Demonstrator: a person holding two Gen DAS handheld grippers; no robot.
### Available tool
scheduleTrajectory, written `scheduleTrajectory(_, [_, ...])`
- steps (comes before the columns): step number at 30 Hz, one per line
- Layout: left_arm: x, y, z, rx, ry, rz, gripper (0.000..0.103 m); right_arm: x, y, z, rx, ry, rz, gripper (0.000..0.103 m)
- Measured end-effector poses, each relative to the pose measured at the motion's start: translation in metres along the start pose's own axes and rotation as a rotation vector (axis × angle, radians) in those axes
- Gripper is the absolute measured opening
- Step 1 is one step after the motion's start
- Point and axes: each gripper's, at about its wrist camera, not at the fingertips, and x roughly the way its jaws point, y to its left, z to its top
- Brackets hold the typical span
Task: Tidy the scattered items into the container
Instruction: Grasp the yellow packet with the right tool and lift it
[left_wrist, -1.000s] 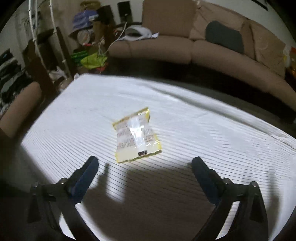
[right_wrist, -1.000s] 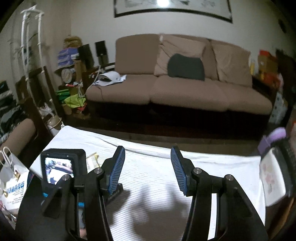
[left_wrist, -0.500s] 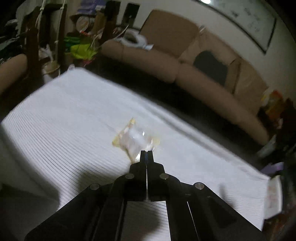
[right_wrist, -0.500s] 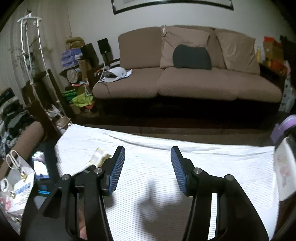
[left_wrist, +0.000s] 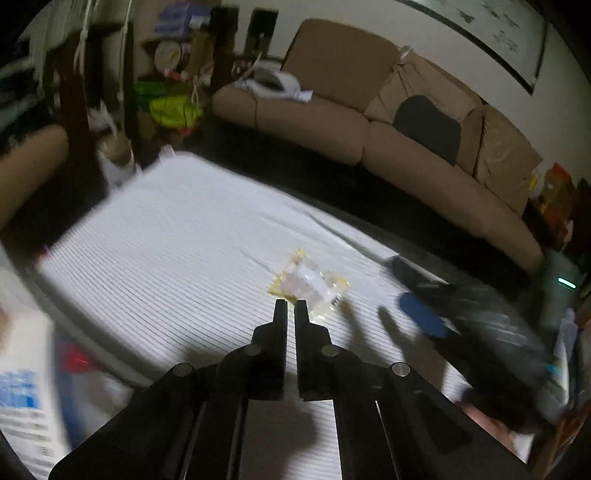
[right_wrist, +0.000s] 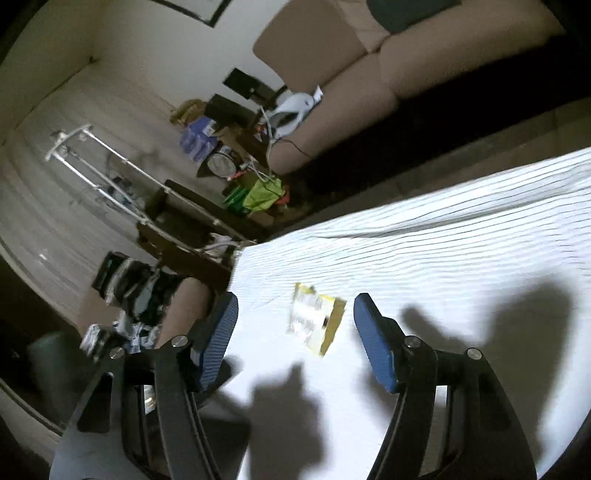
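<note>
A small yellow and clear snack packet (left_wrist: 309, 286) lies flat on the white striped cloth (left_wrist: 177, 236). My left gripper (left_wrist: 290, 306) is nearly shut and empty, with its tips just short of the packet. The right gripper shows in the left wrist view as a blurred blue pad (left_wrist: 421, 317) to the packet's right. In the right wrist view the packet (right_wrist: 316, 319) lies between and a little beyond my open right gripper (right_wrist: 293, 312). No container is in view.
A tan sofa (left_wrist: 369, 122) stands beyond the table with a dark cushion (left_wrist: 428, 125). Clutter and a white rack (right_wrist: 103, 173) are at the left. A blurred white and blue printed bag (left_wrist: 26, 398) sits at the table's near left edge.
My left gripper closed from wide open to nearly shut and pulled back. My right gripper swung left and tilted down over the packet, staying open.
</note>
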Motion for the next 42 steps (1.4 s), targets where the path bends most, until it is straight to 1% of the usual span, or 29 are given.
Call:
scheduleTrajectory(1, [-0.008,0.002,0.003,0.001,-0.026,0.015,0.010,0.014,0.001,0.000,-0.018,0.015,-0.039,0.063])
scheduleTrajectory(3, [-0.028,0.003,0.006,0.004,-0.084,0.034,0.019,0.028,0.007,-0.003,-0.067,0.017,-0.091,0.063])
scheduleTrajectory(4, [-0.038,0.003,0.007,0.009,-0.113,0.053,0.025,0.032,0.013,-0.006,-0.111,0.005,-0.118,0.063])
scheduleTrajectory(5, [-0.046,0.002,0.007,0.019,-0.137,0.072,0.032,0.036,0.019,-0.009,-0.151,-0.007,-0.136,0.061])
scheduleTrajectory(6, [-0.053,0.002,0.007,0.033,-0.157,0.082,0.033,0.040,0.024,-0.013,-0.184,-0.009,-0.144,0.052])
scheduleTrajectory(9, [-0.067,0.005,0.009,0.047,-0.186,0.087,0.034,0.061,0.027,-0.026,-0.229,0.037,-0.175,0.033])
scheduleTrajectory(10, [-0.069,0.007,0.010,0.041,-0.189,0.083,0.034,0.071,0.024,-0.029,-0.214,0.085,-0.172,0.025])
scheduleTrajectory(11, [-0.070,0.009,0.012,0.034,-0.189,0.079,0.034,0.074,0.021,-0.033,-0.186,0.123,-0.150,0.003])
scheduleTrajectory(12, [-0.070,0.012,0.013,0.025,-0.187,0.074,0.034,0.074,0.017,-0.035,-0.157,0.134,-0.119,0.001])
scheduleTrajectory(15, [-0.067,0.019,0.014,0.011,-0.181,0.082,0.034,0.060,0.015,-0.035,-0.142,0.072,-0.066,0.001])
scheduleTrajectory(18, [-0.065,0.024,0.016,0.006,-0.158,0.092,0.034,0.049,0.019,-0.030,-0.129,0.049,0.031,0.001])
scheduleTrajectory(19, [-0.068,0.026,0.016,0.008,-0.156,0.098,0.037,0.049,0.021,-0.029,-0.126,0.059,0.048,0.002])
scheduleTrajectory(20, [-0.072,0.028,0.018,0.013,-0.163,0.112,0.045,0.052,0.024,-0.030,-0.127,0.083,0.034,0.007])
scheduleTrajectory(21, [-0.078,0.030,0.018,0.019,-0.184,0.132,0.050,0.056,0.029,-0.030,-0.133,0.109,0.002,0.030])
scheduleTrajectory(22, [-0.086,0.032,0.019,0.020,-0.212,0.153,0.059,0.062,0.036,-0.031,-0.158,0.132,-0.051,0.049])
scheduleTrajectory(23, [-0.092,0.034,0.019,0.016,-0.232,0.167,0.066,0.067,0.047,-0.035,-0.203,0.133,-0.105,0.082])
scheduleTrajectory(24, [-0.097,0.036,0.019,0.011,-0.245,0.173,0.068,0.071,0.058,-0.041,-0.269,0.107,-0.149,0.086])
scheduleTrajectory(25, [-0.102,0.038,0.020,0.003,-0.255,0.173,0.068,0.075,0.072,-0.050,-0.355,0.078,-0.198,0.086])
scheduleTrajectory(26, [-0.106,0.041,0.020,-0.006,-0.261,0.163,0.069,0.082,0.083,-0.058,-0.430,0.076,-0.248,0.086])
scheduleTrajectory(27, [-0.110,0.044,0.021,-0.018,-0.265,0.148,0.070,0.091,0.092,-0.066,-0.489,0.102,-0.293,0.086])
scheduleTrajectory(28, [-0.113,0.047,0.021,-0.032,-0.269,0.135,0.072,0.104,0.101,-0.074,-0.547,0.151,-0.333,0.085])
scheduleTrajectory(29, [-0.116,0.050,0.022,-0.046,-0.274,0.124,0.072,0.112,0.107,-0.079,-0.581,0.182,-0.361,0.084])
scheduleTrajectory(31, [-0.119,0.053,0.021,-0.051,-0.278,0.123,0.072,0.124,0.114,-0.083,-0.604,0.226,-0.389,0.078])
scheduleTrajectory(32, [-0.120,0.053,0.021,-0.047,-0.281,0.130,0.072,0.124,0.115,-0.083,-0.605,0.225,-0.403,0.065])
scheduleTrajectory(33, [-0.120,0.052,0.021,-0.041,-0.282,0.138,0.072,0.122,0.116,-0.082,-0.597,0.214,-0.405,0.044])
scheduleTrajectory(34, [-0.120,0.051,0.022,-0.033,-0.284,0.148,0.072,0.117,0.113,-0.079,-0.565,0.203,-0.388,0.044])
scheduleTrajectory(36, [-0.121,0.048,0.021,-0.013,-0.288,0.168,0.072,0.110,0.105,-0.073,-0.498,0.186,-0.341,0.007])
scheduleTrajectory(39, [-0.125,0.045,0.021,0.001,-0.303,0.174,0.072,0.090,0.091,-0.063,-0.414,0.153,-0.300,0.007])
scheduleTrajectory(42, [-0.127,0.045,0.021,0.006,-0.306,0.173,0.072,0.067,0.088,-0.049,-0.380,0.104,-0.250,0.007])
